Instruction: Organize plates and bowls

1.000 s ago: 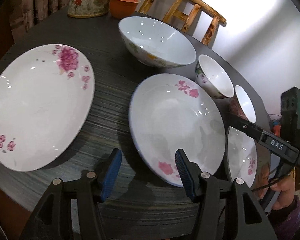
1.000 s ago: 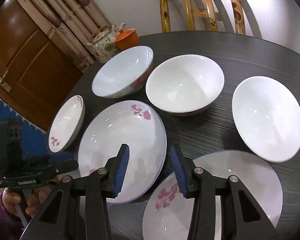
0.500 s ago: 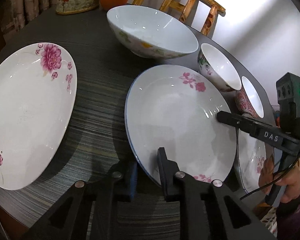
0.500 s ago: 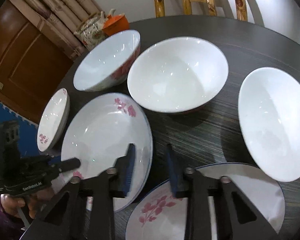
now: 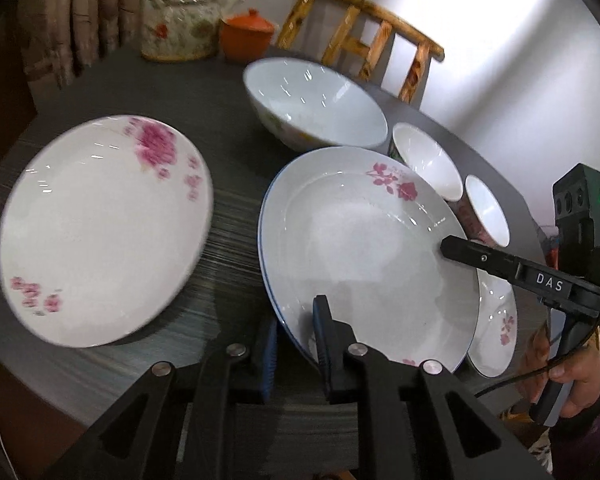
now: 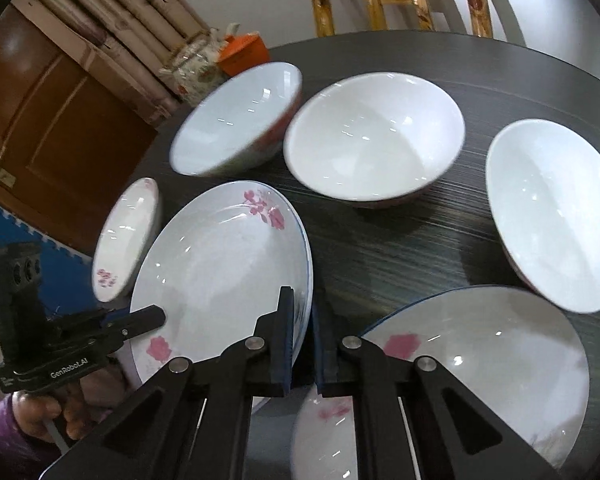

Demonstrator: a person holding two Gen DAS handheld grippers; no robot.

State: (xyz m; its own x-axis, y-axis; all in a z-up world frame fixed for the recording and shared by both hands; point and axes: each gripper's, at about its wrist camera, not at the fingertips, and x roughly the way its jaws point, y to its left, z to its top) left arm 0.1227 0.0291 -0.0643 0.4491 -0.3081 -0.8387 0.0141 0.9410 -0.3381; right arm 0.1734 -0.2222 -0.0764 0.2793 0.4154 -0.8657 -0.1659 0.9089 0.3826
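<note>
Two claws on one plate: the left claw (image 5: 296, 336) and the right claw (image 6: 302, 340) are both clamped on the rim of the blue-edged plate (image 5: 364, 248), at opposite edges.
Change in claws: a second ago both stood wide apart; half a second ago they were narrowing; now each pinches the rim.
Change in plate: it lay flat on the desk (image 5: 228, 240); now it sits tilted, its near edge raised in the left wrist view.
Elsewhere on desk: the large flowered plate (image 5: 100, 228) lies well to the left, apart; a big bowl (image 5: 316, 108) and two small bowls (image 5: 428, 164) stand behind.
Hidden: a small flowered plate (image 5: 496, 328) is partly covered by the held plate.
Hard to make out: motion blur smears the large plate's flowers; the teapot (image 5: 180, 20) is soft.
Cut off: another plate (image 6: 480, 360) runs under the right claw's arms.
</note>
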